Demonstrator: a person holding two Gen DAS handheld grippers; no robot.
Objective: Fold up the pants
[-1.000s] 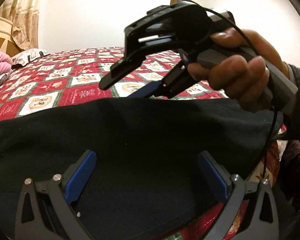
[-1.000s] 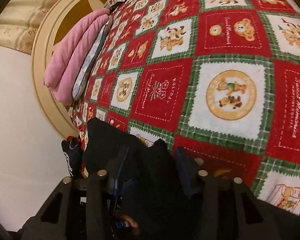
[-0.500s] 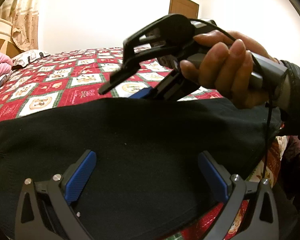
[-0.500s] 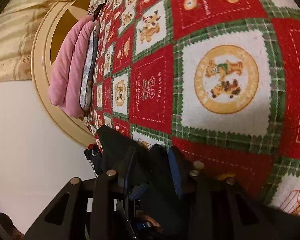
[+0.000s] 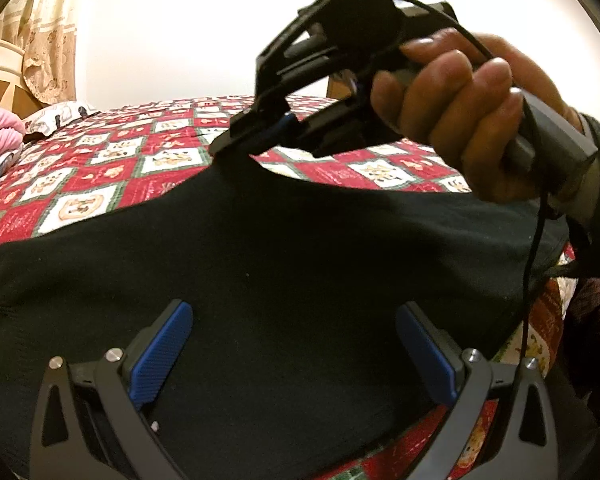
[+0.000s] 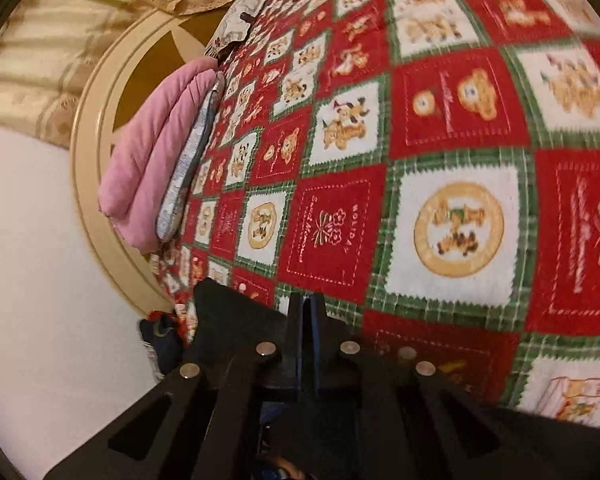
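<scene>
Fold under way: black pants [image 5: 260, 264] spread on the quilted bed [image 5: 100, 168], right gripper [image 5: 260, 136] pinched shut on their far edge and lifting, left gripper [image 5: 296, 352] fingers wide apart above the cloth; next, likely carry the edge over.

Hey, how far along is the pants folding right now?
Done: the right gripper has pinched the black pants' far edge, raising it off the holiday quilt. In hand: that lift. Left: the left gripper sits open, and no finished fold shows.
</scene>
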